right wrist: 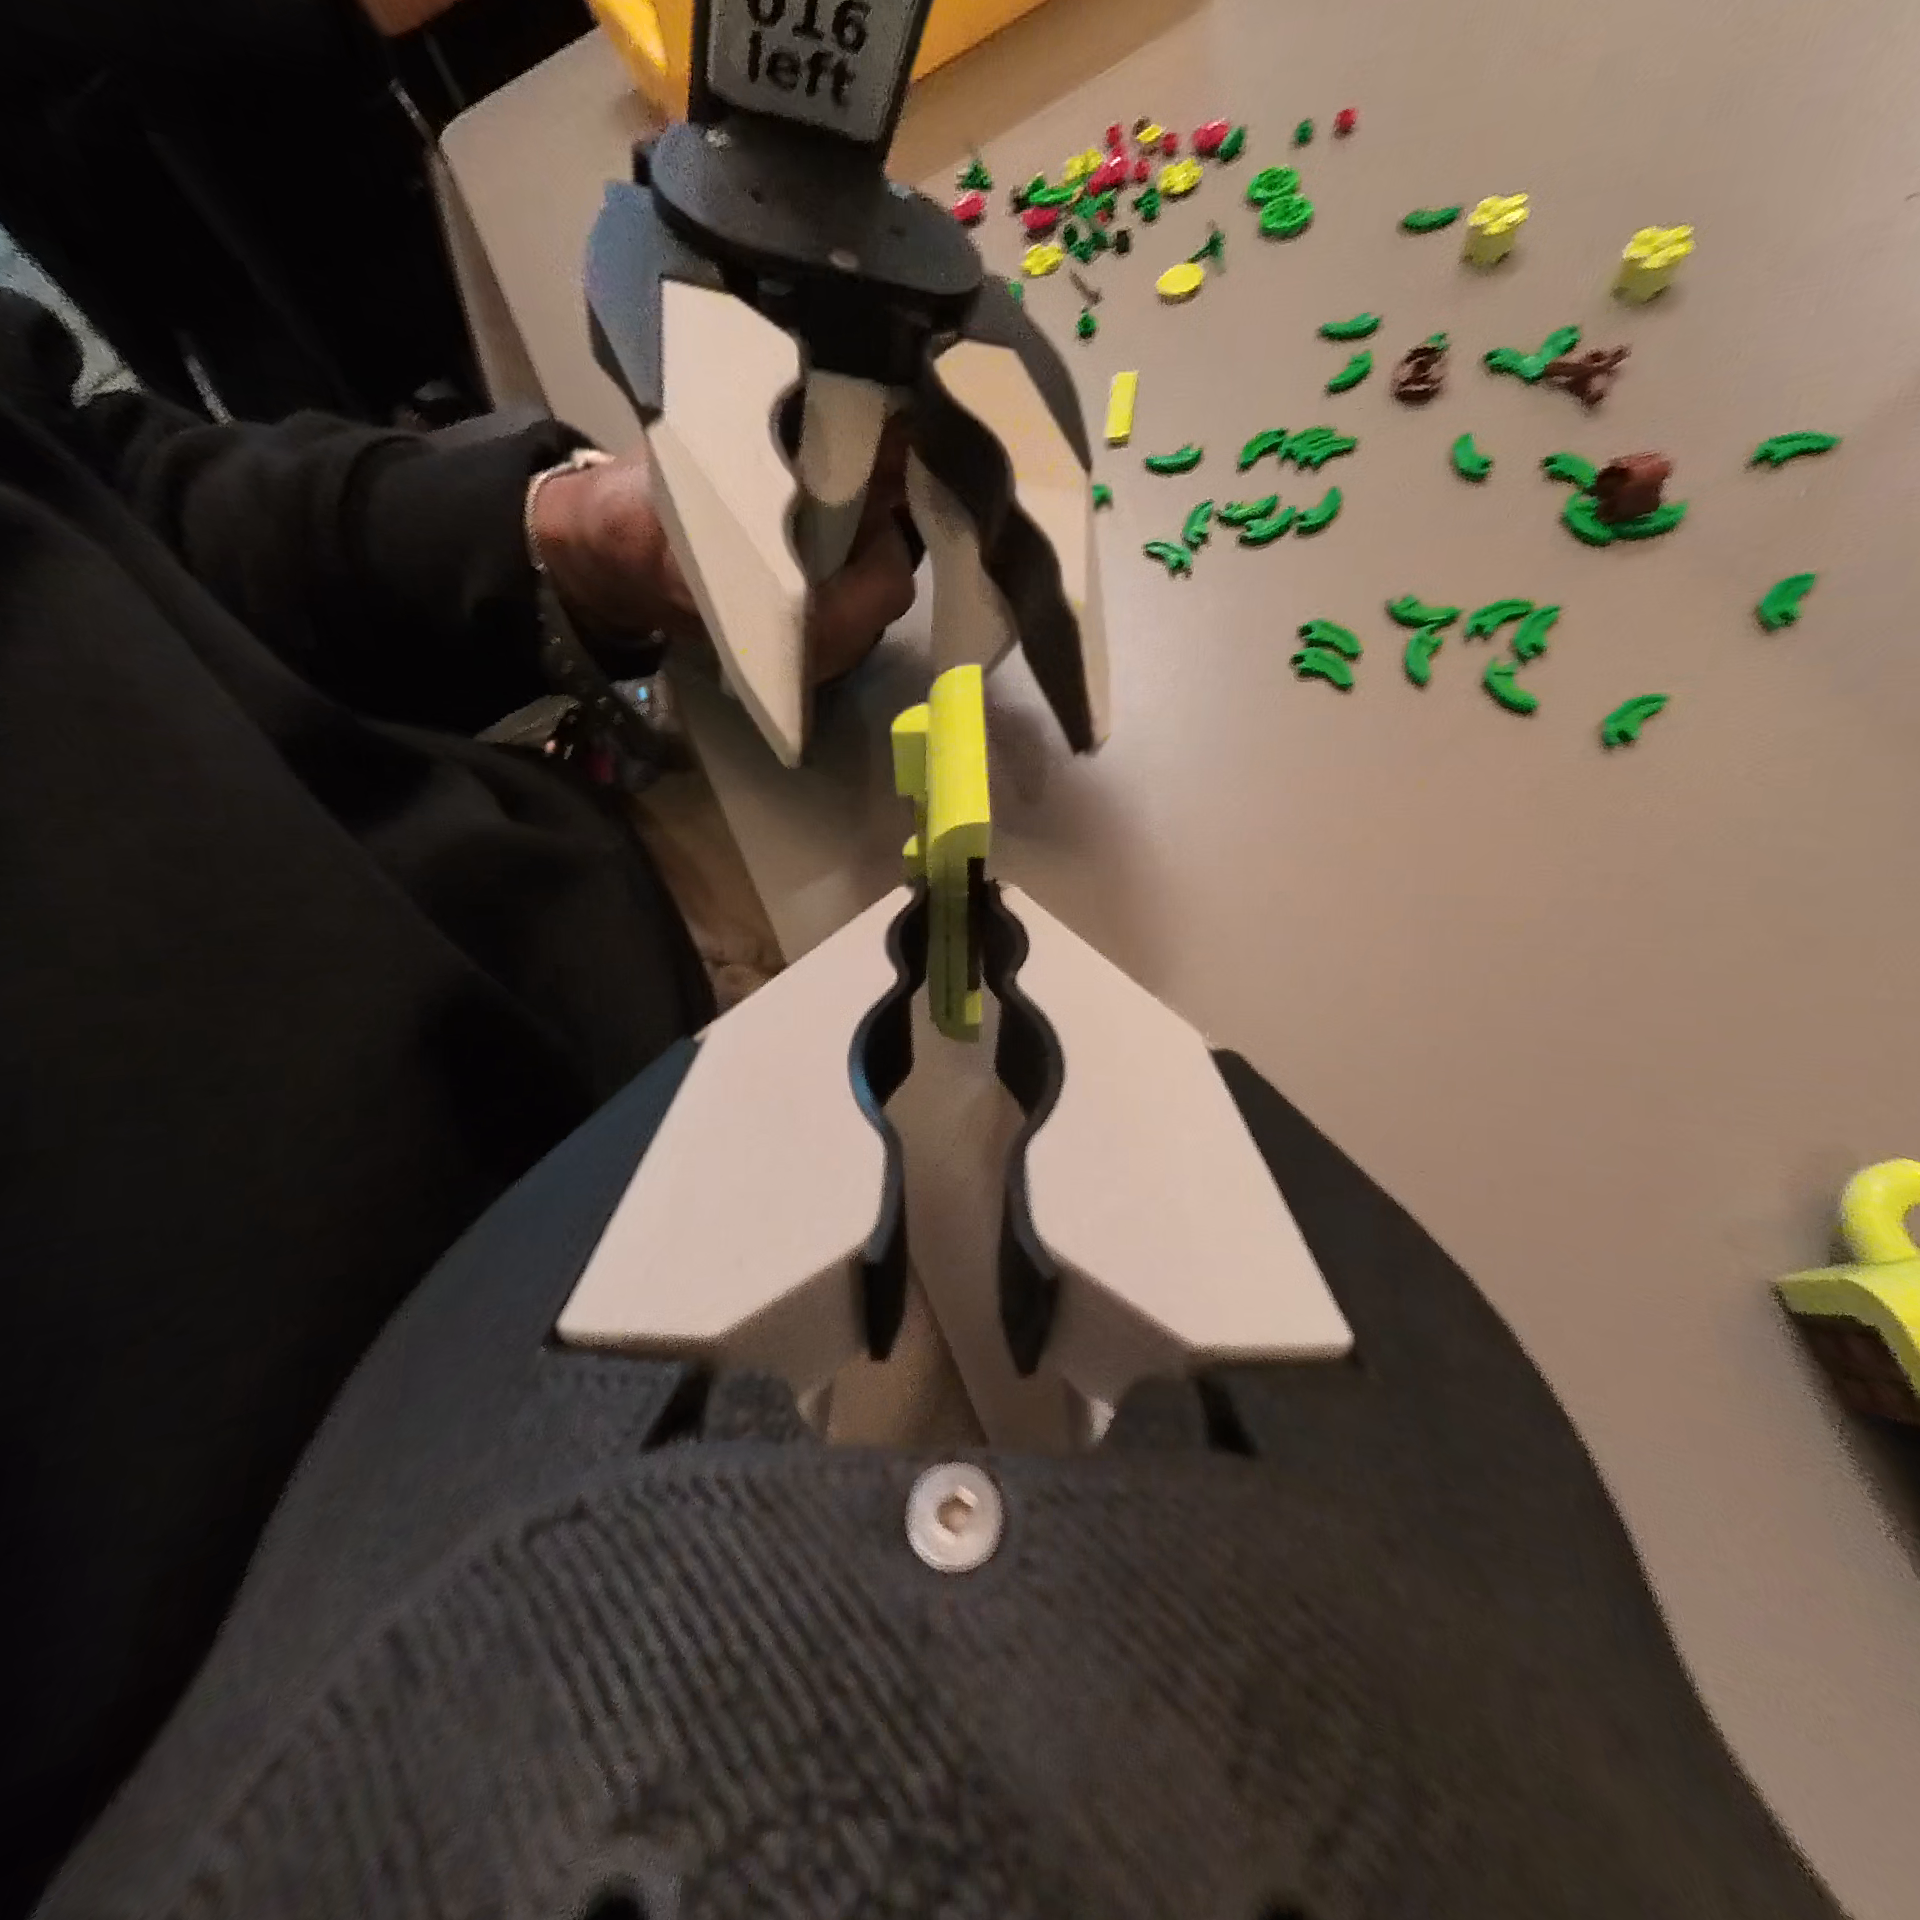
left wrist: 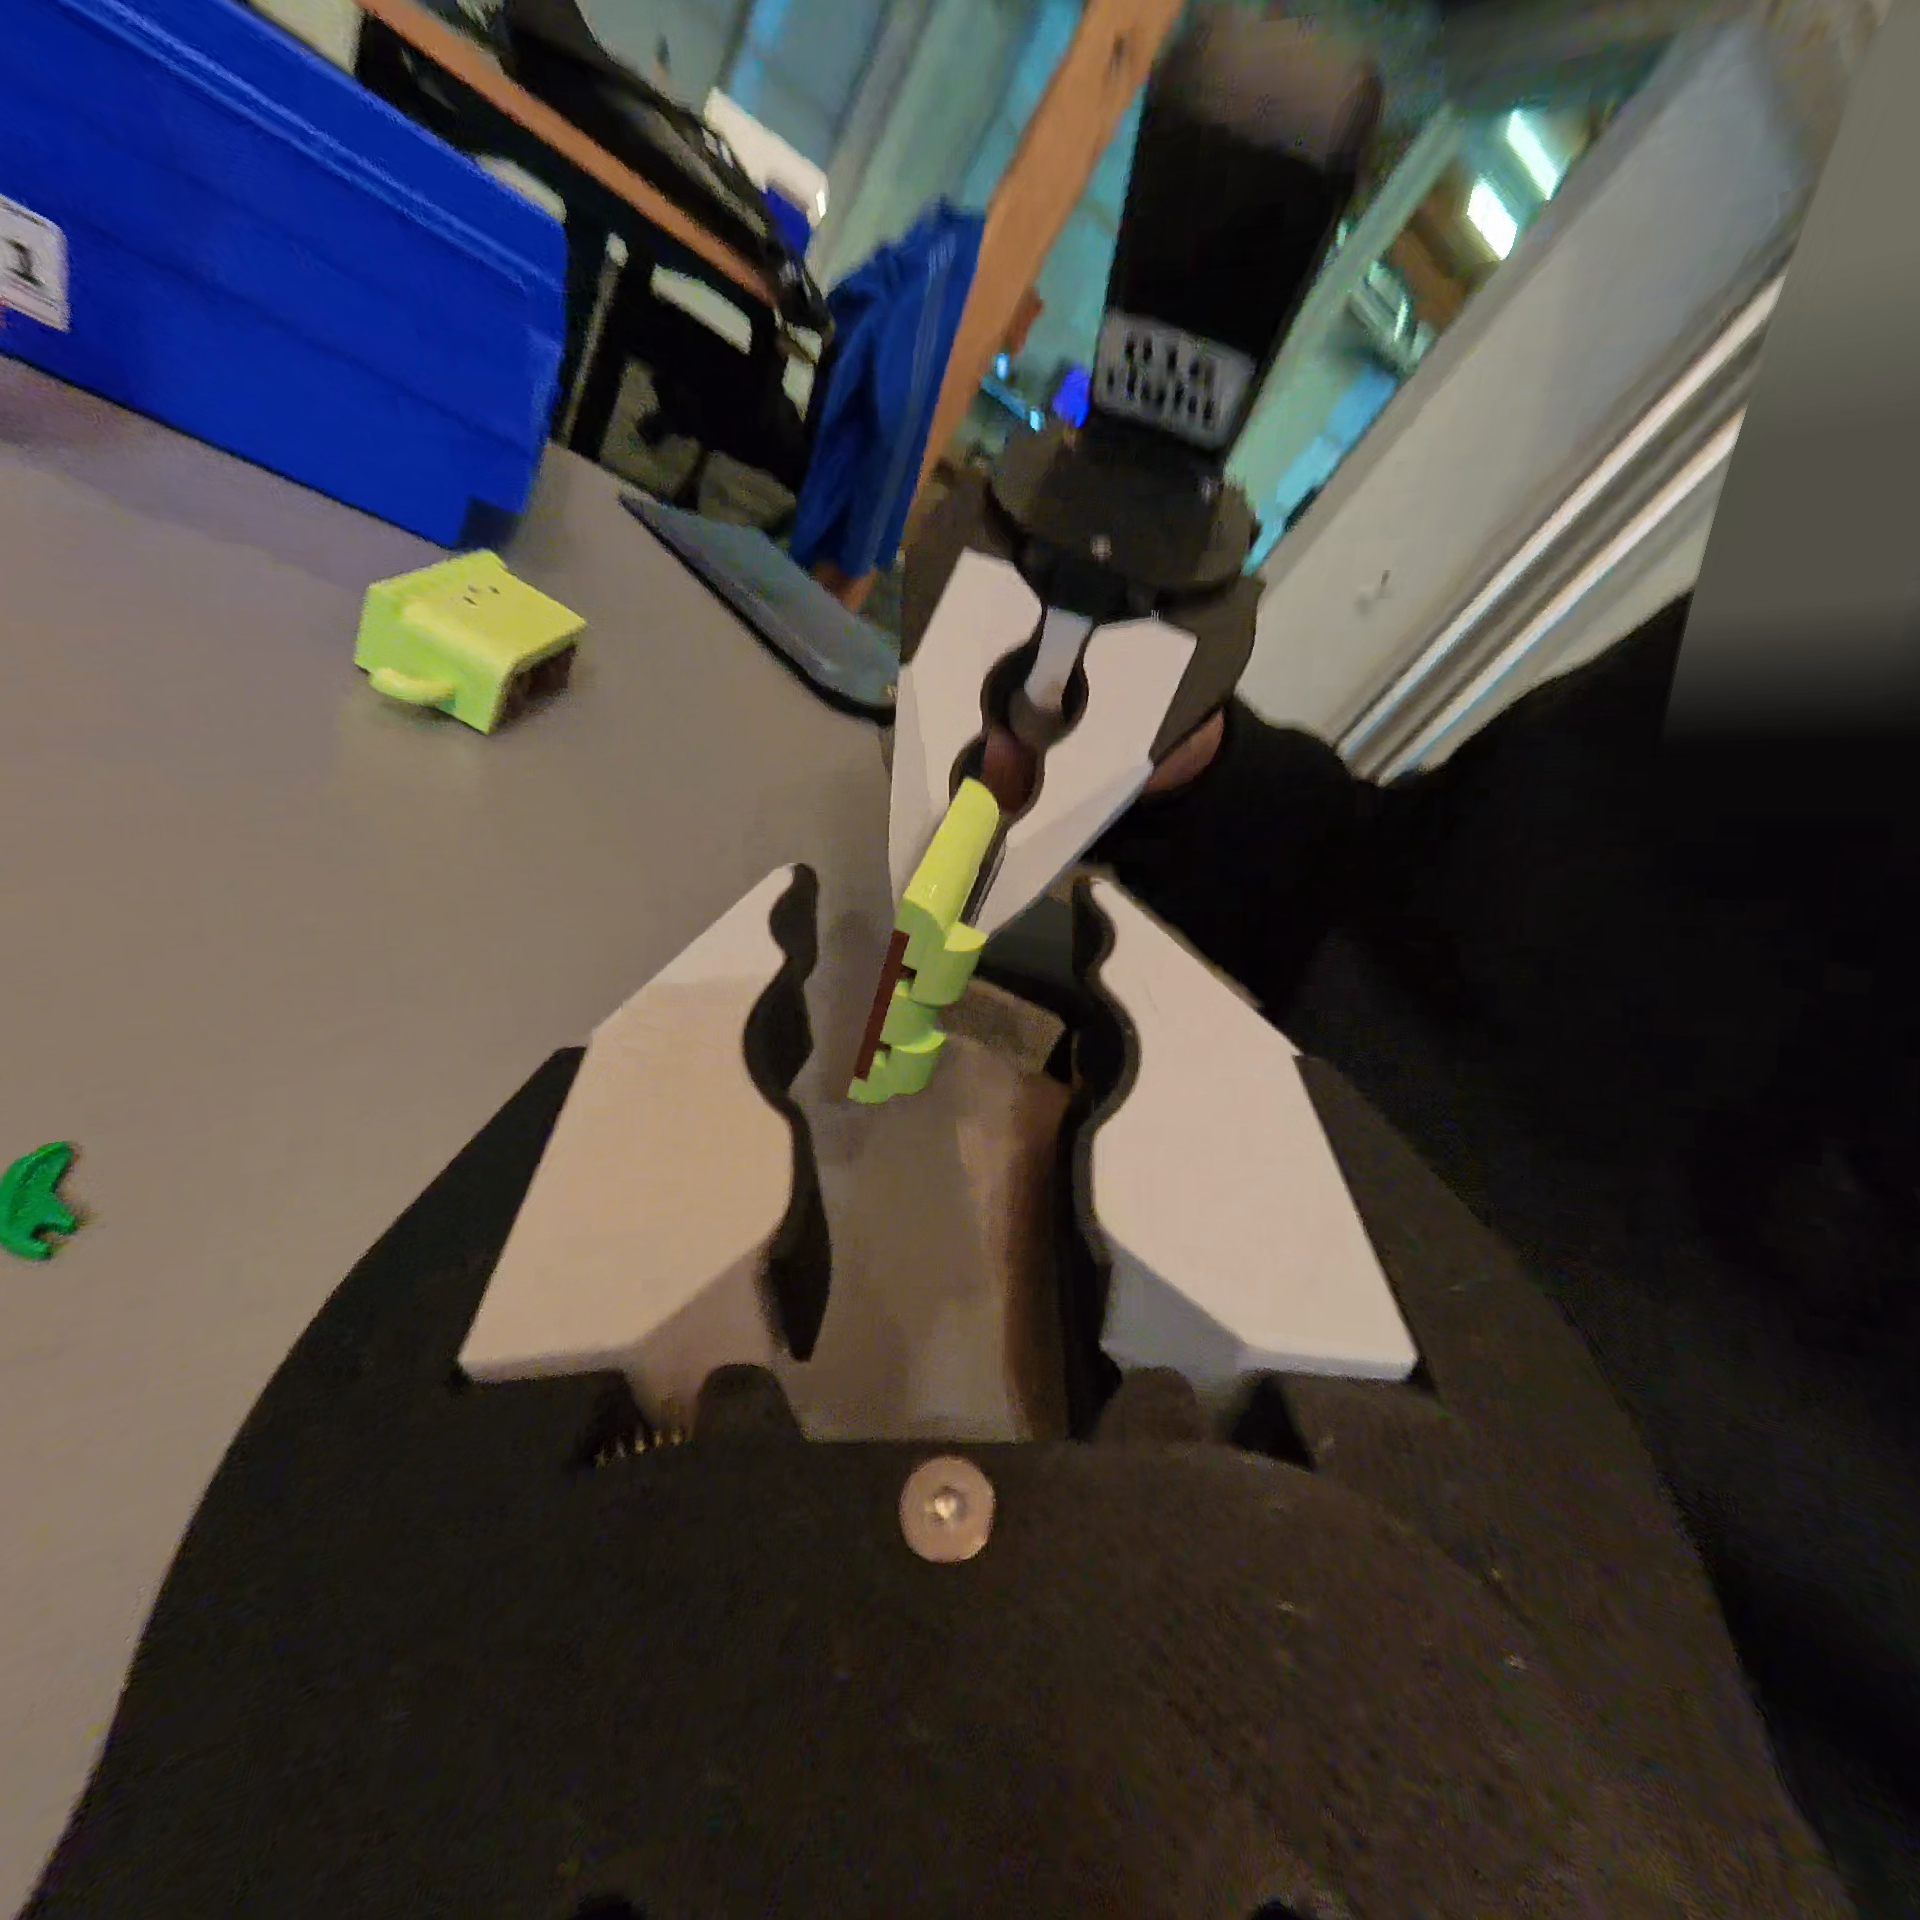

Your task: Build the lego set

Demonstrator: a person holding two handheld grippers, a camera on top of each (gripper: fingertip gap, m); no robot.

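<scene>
Right claw (right wrist: 954, 914) is sitting nearest the lens, its two fingers pinched onto one lime strip (right wrist: 954, 831). That strip is pointing straight out past the fingertips, long axis along the fingers, its far end free in the air above the bench (right wrist: 1455, 935) edge. From the left wrist view the same strip (left wrist: 925, 956) is slanting down out of the right claw (left wrist: 997, 883) toward the lens, with stepped lime tabs and a dark brown edge along one side.

Left claw (left wrist: 940, 904) is standing wide, two fingers spread either side of the strip's free end, not touching it. From the right wrist view the left claw (right wrist: 935, 748) is angling down at the strip tip; a hand (right wrist: 623, 551) in a black sleeve is gripping behind it.

One lime block (left wrist: 468, 639) is lying on the bench (left wrist: 260, 935). Loose leaves (right wrist: 1455, 634) are scattered there, too blurred to count. Two lime studs (right wrist: 1652, 260) are standing beyond them. One blue bin (left wrist: 260, 260) is sitting at the back.
</scene>
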